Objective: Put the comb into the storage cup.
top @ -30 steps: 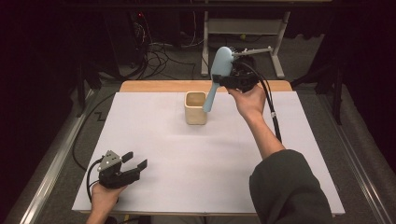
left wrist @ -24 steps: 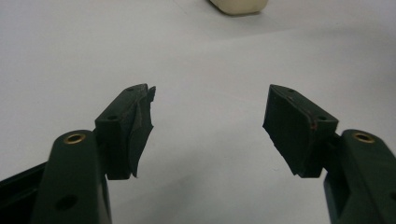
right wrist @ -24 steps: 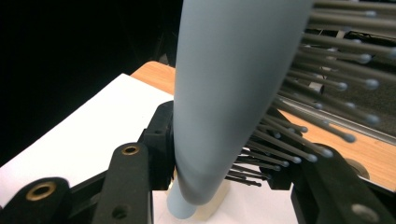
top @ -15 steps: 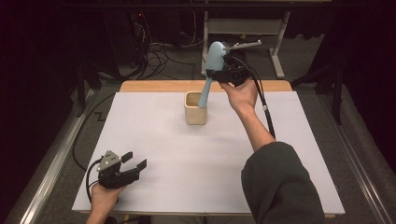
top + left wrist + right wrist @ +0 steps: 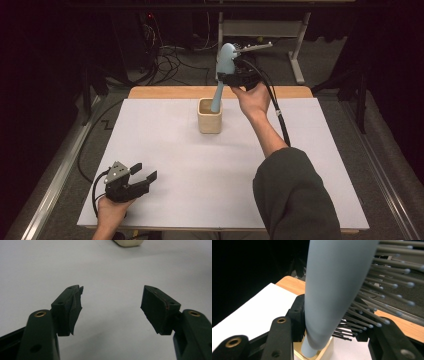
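Observation:
A light blue hairbrush (image 5: pixel 223 70) stands nearly upright over a cream square cup (image 5: pixel 209 115) at the middle back of the white table top. Its handle end dips into the cup's mouth. My right gripper (image 5: pixel 235 77) is shut on the brush's head, above and behind the cup. In the right gripper view the blue brush (image 5: pixel 332 290) rises between the jaws, bristles to the right, handle tip inside the cup (image 5: pixel 322 353). My left gripper (image 5: pixel 141 178) rests at the table's front left, open, with nothing between its fingers (image 5: pixel 72 307).
The white sheet (image 5: pixel 175 165) covers a wooden table whose back edge (image 5: pixel 165 92) shows. A metal rail (image 5: pixel 55 190) runs along the left side. Cables and a grey stand (image 5: pixel 295 45) lie on the floor behind. The cup's base (image 5: pixel 128 242) shows far off in the left gripper view.
The right hand has carried the brush leftward, from right of the cup to over it, and the handle end now sits in the cup's mouth. The left gripper has stayed put.

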`<state>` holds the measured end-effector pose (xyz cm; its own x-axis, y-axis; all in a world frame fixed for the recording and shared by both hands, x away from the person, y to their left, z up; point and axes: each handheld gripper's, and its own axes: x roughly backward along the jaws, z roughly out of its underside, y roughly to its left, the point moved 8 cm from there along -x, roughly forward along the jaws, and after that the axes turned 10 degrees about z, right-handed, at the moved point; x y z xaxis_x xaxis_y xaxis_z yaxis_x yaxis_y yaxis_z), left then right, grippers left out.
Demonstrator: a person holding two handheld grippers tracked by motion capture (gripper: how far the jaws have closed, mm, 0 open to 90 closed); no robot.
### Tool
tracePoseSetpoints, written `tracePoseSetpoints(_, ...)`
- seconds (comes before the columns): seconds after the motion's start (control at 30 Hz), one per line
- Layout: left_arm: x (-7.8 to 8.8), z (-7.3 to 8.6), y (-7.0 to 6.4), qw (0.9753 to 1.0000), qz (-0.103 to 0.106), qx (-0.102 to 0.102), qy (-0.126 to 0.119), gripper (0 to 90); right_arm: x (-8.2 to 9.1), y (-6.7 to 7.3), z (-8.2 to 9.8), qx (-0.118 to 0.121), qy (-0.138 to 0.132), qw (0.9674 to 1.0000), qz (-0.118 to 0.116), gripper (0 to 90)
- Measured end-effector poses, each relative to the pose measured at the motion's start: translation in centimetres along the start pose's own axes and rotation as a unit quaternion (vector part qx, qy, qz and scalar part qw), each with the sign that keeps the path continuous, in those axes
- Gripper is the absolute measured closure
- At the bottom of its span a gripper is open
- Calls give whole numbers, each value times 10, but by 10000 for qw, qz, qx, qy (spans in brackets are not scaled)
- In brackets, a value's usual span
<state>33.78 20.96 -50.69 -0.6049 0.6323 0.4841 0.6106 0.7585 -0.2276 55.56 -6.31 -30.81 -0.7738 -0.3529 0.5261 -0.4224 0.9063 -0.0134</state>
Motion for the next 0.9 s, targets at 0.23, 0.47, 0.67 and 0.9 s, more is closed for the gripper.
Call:
tracePoseSetpoints(0.23, 0, 0, 0, 10000, -26, -59, 29, 330, -9, 2, 5, 24, 74, 10000, -1, 547)
tracePoseSetpoints(0.47, 0, 0, -1, 10000, -14, -68, 25, 330, -16, 5, 10, 6, 142, 9999, -8, 544)
tracePoseSetpoints(0.67, 0, 0, -1, 10000, -16, -73, 27, 331, -23, 7, 16, -17, 201, 9998, -34, 541)
tracePoseSetpoints(0.9, 0, 0, -1, 10000, -24, -74, 44, 333, -30, 6, 25, -56, 269, 9996, -36, 536)
